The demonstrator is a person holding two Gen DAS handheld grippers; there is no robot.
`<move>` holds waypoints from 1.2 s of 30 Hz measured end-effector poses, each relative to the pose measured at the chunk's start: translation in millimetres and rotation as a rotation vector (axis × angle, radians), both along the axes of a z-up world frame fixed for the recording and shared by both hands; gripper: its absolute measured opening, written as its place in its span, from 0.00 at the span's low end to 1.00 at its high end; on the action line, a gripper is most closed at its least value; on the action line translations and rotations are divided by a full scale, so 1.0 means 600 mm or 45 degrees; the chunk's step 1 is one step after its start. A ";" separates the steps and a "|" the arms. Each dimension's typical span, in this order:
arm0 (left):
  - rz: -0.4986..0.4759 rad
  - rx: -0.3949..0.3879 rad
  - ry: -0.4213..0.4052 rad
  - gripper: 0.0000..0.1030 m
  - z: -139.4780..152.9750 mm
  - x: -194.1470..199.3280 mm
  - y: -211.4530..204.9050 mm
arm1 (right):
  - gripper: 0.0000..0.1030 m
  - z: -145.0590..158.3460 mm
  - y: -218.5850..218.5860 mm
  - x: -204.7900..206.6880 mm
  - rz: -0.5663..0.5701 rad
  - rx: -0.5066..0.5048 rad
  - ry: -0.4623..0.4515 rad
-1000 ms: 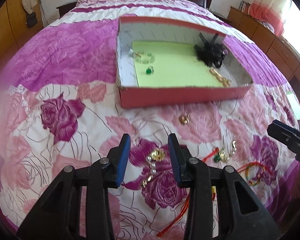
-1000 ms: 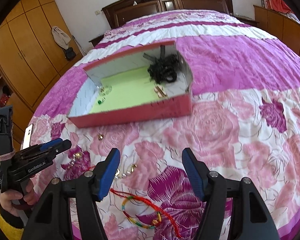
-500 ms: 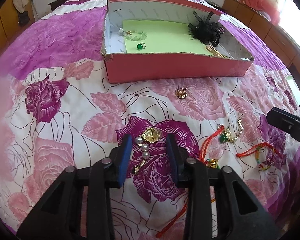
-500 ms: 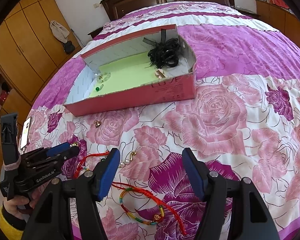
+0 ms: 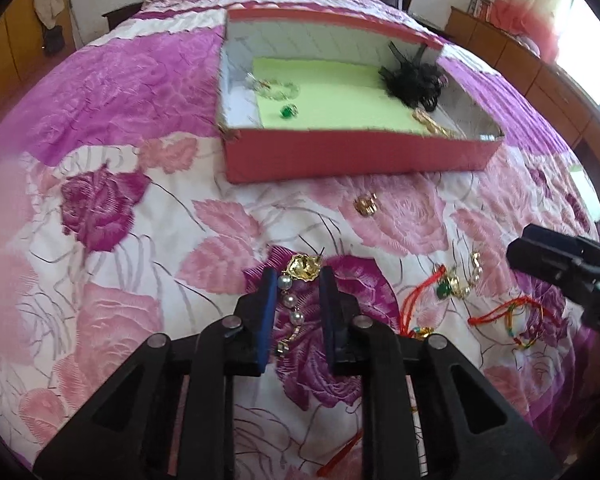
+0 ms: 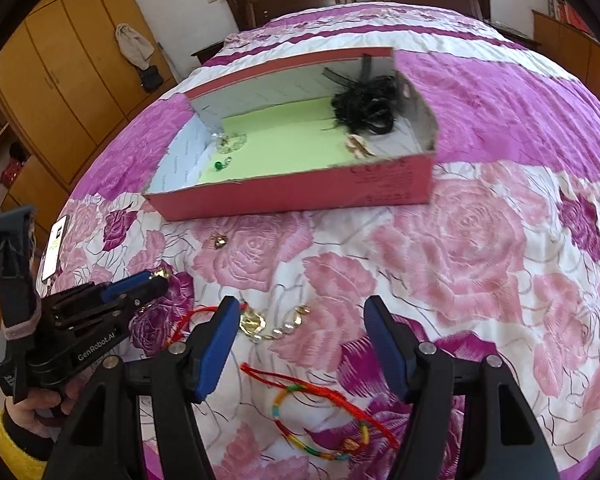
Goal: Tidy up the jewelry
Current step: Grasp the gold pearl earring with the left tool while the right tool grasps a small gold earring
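Lying on the rose-patterned pink and purple bedspread (image 5: pixel 100 216), a gold-leaf earring with a string of three pearls (image 5: pixel 296 292) sits between the blue pads of the left gripper (image 5: pixel 299 280), whose jaws have just been closing around it without clearly pressing it yet. The right gripper (image 6: pixel 300 332) hangs released, jaws wide, above one red and rainbow cord bracelet (image 6: pixel 320 420). One small gold ring (image 5: pixel 366 204) lies near the red cardboard box with a green liner (image 5: pixel 356 160).
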State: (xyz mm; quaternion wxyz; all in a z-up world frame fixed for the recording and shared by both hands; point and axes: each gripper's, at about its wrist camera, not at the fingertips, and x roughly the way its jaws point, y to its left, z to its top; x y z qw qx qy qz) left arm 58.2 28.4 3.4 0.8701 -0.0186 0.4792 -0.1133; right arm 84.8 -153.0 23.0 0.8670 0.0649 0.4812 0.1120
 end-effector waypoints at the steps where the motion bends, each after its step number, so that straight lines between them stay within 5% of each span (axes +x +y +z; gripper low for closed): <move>1: 0.010 -0.002 -0.011 0.13 0.004 0.001 0.004 | 0.65 0.001 0.006 0.003 0.011 -0.004 -0.003; 16: 0.167 -0.006 -0.041 0.13 0.004 0.019 0.062 | 0.65 -0.028 0.125 0.084 0.182 -0.062 0.022; 25: 0.178 -0.022 -0.017 0.13 -0.011 0.022 0.067 | 0.46 -0.073 0.152 0.120 0.175 -0.095 0.077; 32: 0.179 -0.044 -0.006 0.13 -0.018 0.026 0.072 | 0.17 -0.080 0.155 0.121 0.184 -0.117 0.066; 36: 0.180 -0.046 -0.007 0.13 -0.017 0.025 0.073 | 0.15 -0.079 0.152 0.120 0.177 -0.098 0.061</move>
